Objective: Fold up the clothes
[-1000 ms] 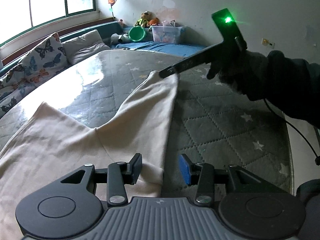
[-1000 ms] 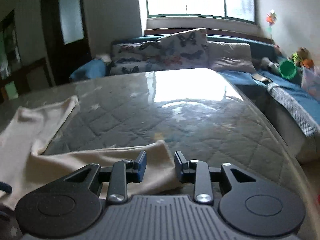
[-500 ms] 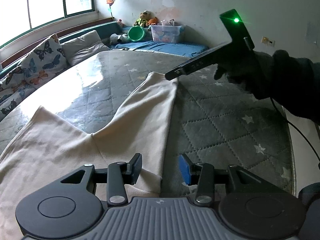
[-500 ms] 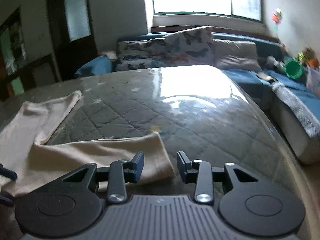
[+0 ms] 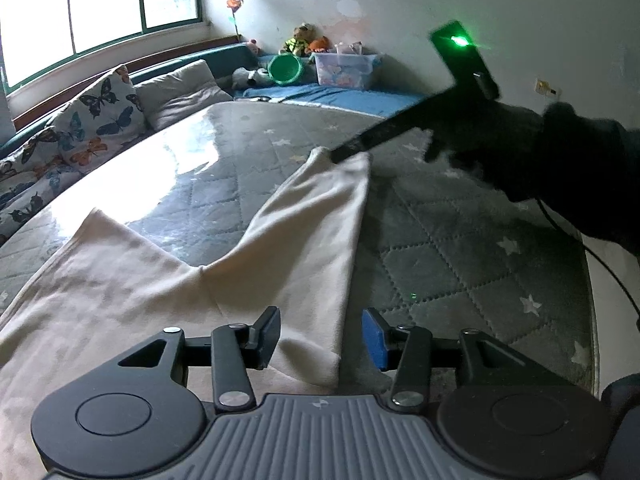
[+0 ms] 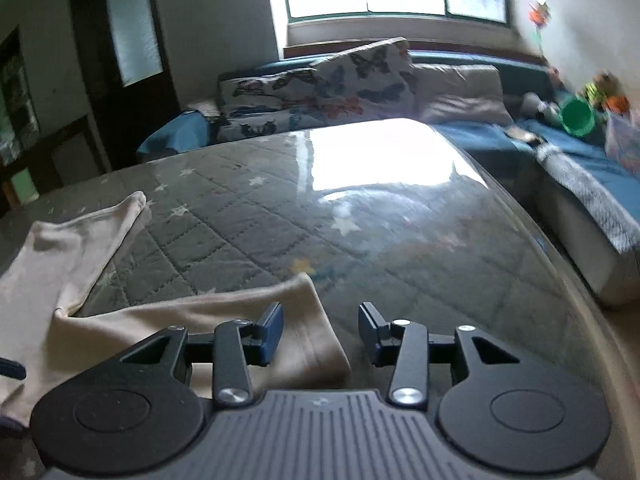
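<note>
Cream trousers lie spread on a grey star-quilted mattress under a glossy cover. My left gripper hovers over their near edge. Its jaws are opening, and the cloth's edge lies loose between the pads. One trouser leg runs away to the far end, where my right gripper is held by a dark-gloved hand. In the right wrist view the right gripper is over that leg's cuff. Its jaws are opening, and the cuff lies flat below them, not pinched. The other leg lies to the left.
Butterfly-print pillows and a grey cushion line the far side under the window. A green bucket, a clear plastic box and plush toys sit on a blue mat. The mattress edge is close on the right. A dark door is behind.
Both grippers' jaws have spread wider, the right one more. The cuff under the right gripper now lies loose on the mattress. Neither hand has shifted much.
</note>
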`<state>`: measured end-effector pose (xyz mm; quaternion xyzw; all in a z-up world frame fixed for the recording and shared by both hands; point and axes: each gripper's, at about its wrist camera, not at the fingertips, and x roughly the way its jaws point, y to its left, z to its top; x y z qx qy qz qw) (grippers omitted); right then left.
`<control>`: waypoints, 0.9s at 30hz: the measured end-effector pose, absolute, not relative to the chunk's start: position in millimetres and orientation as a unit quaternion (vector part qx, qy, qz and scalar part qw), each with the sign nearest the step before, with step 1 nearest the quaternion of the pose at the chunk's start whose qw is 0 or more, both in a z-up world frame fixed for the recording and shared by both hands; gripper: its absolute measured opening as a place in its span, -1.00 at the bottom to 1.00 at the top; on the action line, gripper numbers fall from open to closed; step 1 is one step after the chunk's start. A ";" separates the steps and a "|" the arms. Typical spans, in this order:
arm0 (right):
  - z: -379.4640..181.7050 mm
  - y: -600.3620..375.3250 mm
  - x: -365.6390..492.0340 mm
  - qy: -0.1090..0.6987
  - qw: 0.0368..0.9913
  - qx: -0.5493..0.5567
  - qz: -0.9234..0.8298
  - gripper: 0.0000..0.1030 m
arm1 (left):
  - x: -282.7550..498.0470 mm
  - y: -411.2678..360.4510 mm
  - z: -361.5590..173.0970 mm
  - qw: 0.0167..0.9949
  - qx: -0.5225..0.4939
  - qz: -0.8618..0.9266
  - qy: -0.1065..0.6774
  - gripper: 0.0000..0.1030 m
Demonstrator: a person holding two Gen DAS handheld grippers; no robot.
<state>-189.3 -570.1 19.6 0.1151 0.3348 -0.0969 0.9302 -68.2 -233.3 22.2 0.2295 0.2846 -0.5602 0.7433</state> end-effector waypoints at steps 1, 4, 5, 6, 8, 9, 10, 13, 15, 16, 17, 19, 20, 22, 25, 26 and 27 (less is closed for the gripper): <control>19.7 -570.7 -195.0 0.336 0.928 0.123 -0.100 -0.19 | -67.7 -231.7 23.3 0.745 0.227 -0.559 0.284 -0.04; 18.2 -569.7 -206.7 0.338 0.924 0.148 -0.102 -0.19 | -67.9 -227.3 25.9 0.750 0.222 -0.556 0.281 -0.03; 17.9 -567.8 -208.5 0.336 0.924 0.149 -0.105 -0.19 | -68.1 -226.2 26.1 0.751 0.221 -0.555 0.282 -0.02; 17.5 -565.8 -210.3 0.335 0.924 0.150 -0.109 -0.19 | -68.3 -225.0 26.3 0.753 0.220 -0.553 0.282 -0.01; 16.0 -562.5 -209.9 0.331 0.924 0.153 -0.118 -0.22 | -68.8 -222.3 26.8 0.756 0.218 -0.548 0.283 0.00; 15.4 -560.7 -208.1 0.329 0.924 0.154 -0.122 -0.24 | -69.1 -221.3 27.2 0.758 0.217 -0.546 0.283 0.01; 15.0 -558.8 -206.1 0.328 0.924 0.153 -0.125 -0.37 | -69.8 -220.1 28.0 0.760 0.216 -0.543 0.283 0.03; 13.8 -555.5 -202.0 0.324 0.923 0.159 -0.133 -0.68 | -73.2 -214.8 30.1 0.766 0.213 -0.537 0.283 0.07; 13.8 -556.8 -203.1 0.319 0.922 0.172 -0.133 -0.78 | -75.3 -211.7 30.9 0.768 0.214 -0.533 0.282 0.10; 14.8 -558.1 -205.2 0.314 0.923 0.182 -0.131 -0.82 | -76.4 -209.9 31.3 0.770 0.216 -0.530 0.282 0.11; 17.2 -559.6 -208.3 0.307 0.923 0.192 -0.129 -0.82 | -77.1 -208.7 31.4 0.771 0.216 -0.528 0.282 0.14; 24.4 -563.2 -216.4 0.288 0.925 0.211 -0.126 -0.83 | -77.2 -207.0 31.1 0.773 0.215 -0.524 0.284 0.15; 28.0 -565.6 -220.8 0.279 0.926 0.223 -0.125 -0.83 | -76.6 -206.4 30.6 0.775 0.215 -0.522 0.285 0.17; 35.0 -571.1 -230.2 0.263 0.924 0.250 -0.122 -0.83 | -76.0 -205.6 29.5 0.775 0.212 -0.521 0.289 0.21; 42.5 -573.7 -240.9 0.250 0.922 0.274 -0.111 -0.83 | -78.1 -208.1 26.7 0.771 0.213 -0.526 0.289 0.28; 45.1 -573.9 -243.5 0.246 0.922 0.281 -0.107 -0.83 | -79.1 -209.1 25.8 0.769 0.214 -0.529 0.289 0.28; 47.6 -573.6 -245.2 0.241 0.921 0.288 -0.102 -0.83 | -81.0 -210.7 24.6 0.766 0.216 -0.532 0.290 0.28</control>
